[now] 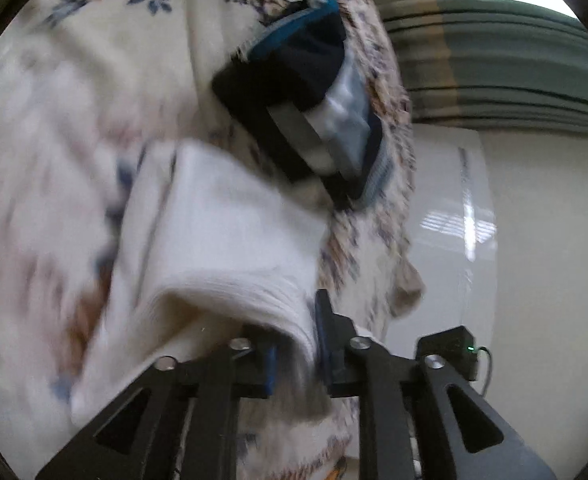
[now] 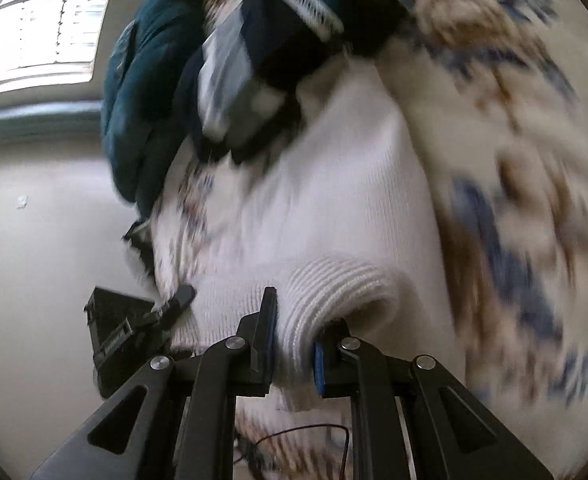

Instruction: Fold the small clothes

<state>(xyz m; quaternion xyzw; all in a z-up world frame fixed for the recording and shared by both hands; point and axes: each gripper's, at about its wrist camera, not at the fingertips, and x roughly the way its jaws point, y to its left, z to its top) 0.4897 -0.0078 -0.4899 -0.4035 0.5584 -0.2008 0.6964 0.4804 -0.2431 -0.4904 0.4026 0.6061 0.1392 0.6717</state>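
A white knit garment [image 1: 221,236] lies on the floral bed cover [image 1: 73,120]. My left gripper [image 1: 294,344] is shut on its ribbed edge and lifts it a little. In the right wrist view the same white garment [image 2: 314,200] fills the middle, and my right gripper [image 2: 294,344] is shut on another part of its ribbed hem. The other gripper's tip [image 2: 177,300] shows at the left of that view, by the garment's edge. Both views are blurred by motion.
A dark navy and grey folded piece with a blue band [image 1: 306,92] lies beyond the white garment, also in the right wrist view [image 2: 261,60]. A teal garment [image 2: 145,92] hangs at the bed edge. Pale floor [image 1: 534,240] lies beside the bed.
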